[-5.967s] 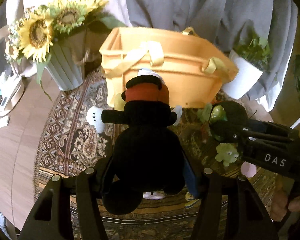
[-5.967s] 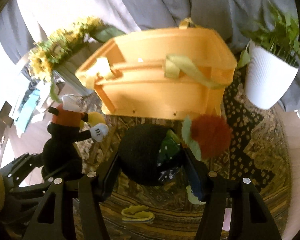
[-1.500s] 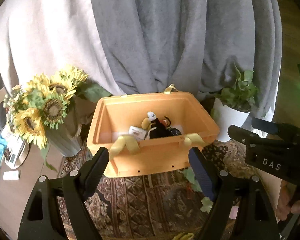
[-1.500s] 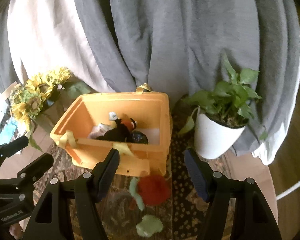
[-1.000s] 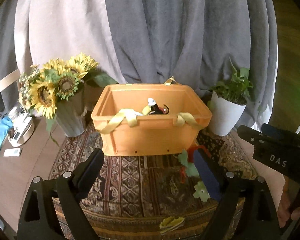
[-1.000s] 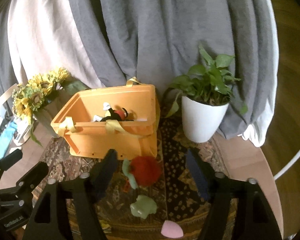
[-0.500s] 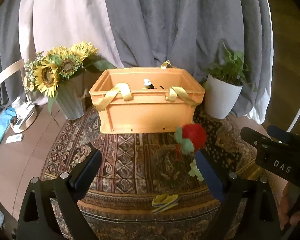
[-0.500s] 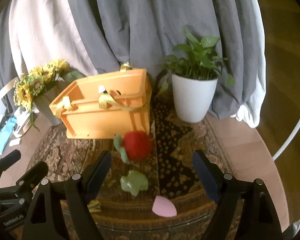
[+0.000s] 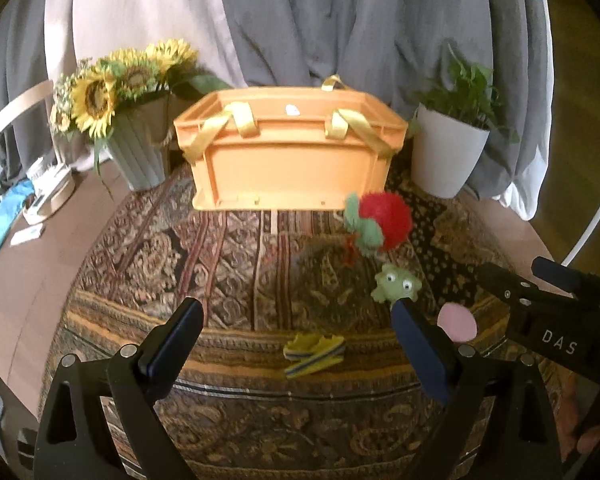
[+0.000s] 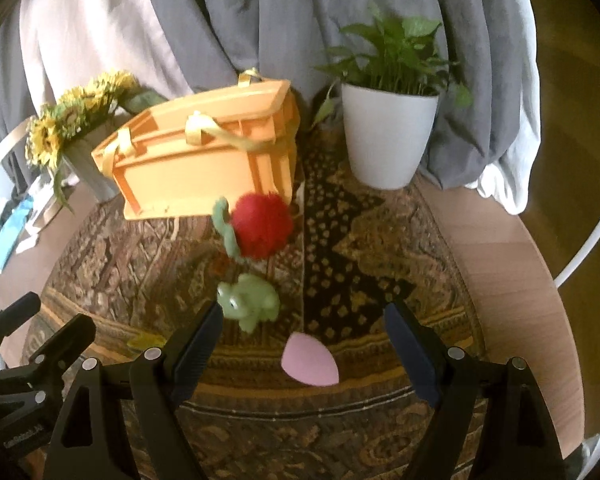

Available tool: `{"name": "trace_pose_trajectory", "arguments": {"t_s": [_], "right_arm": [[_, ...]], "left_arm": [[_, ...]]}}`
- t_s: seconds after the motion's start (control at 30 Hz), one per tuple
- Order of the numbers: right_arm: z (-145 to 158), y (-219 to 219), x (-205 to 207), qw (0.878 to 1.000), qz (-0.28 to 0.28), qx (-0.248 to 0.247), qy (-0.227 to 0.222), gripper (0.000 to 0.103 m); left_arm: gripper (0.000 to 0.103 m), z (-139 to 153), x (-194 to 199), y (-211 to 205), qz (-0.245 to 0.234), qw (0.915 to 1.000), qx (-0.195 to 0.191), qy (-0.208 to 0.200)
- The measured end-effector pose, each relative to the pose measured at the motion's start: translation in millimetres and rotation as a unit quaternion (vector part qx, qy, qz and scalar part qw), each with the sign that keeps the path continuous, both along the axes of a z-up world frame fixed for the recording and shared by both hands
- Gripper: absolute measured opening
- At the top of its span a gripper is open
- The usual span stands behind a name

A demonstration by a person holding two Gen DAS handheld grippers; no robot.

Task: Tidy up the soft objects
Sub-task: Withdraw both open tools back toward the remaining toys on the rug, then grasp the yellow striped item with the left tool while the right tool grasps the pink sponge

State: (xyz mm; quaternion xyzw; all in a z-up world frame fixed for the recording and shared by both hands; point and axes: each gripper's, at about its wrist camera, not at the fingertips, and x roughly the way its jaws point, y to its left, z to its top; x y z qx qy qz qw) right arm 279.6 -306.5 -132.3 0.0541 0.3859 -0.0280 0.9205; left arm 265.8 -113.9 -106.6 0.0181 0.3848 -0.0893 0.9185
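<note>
Left tool [image 9: 296, 316] & right tool [image 10: 302, 322]: both wide apart, angled down.

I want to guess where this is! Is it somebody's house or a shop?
Probably a home: a patterned rug, a vase of sunflowers, a potted plant and grey curtains behind.

A round wooden tabletop [image 10: 496, 248] carries a patterned rug [image 9: 228, 264]. On the rug stand an orange crate [image 9: 288, 168] and a white plant pot [image 10: 388, 136]; a red pompom [image 10: 264, 224], green frog [image 10: 248, 300], pink sponge [image 10: 310, 360] and yellow cloth [image 9: 314, 354] lie in front.
</note>
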Motion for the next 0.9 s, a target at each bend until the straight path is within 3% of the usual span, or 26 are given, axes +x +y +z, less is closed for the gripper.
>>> {"name": "trace_pose_trajectory", "arguments": {"t_s": [0.43, 0.9], "right_arm": [[-42, -2, -2, 0.999, 0.021, -0.017, 0.038, 0.084], [-75, -4, 10, 0.997, 0.025, -0.022, 0.066, 0.083]], "left_arm": [[0.096, -41, -11, -10, 0.011, 0.9997, 0.021, 0.007], [0.095, -82, 4, -17, 0.022, 0.999, 0.029, 0.027]]}}
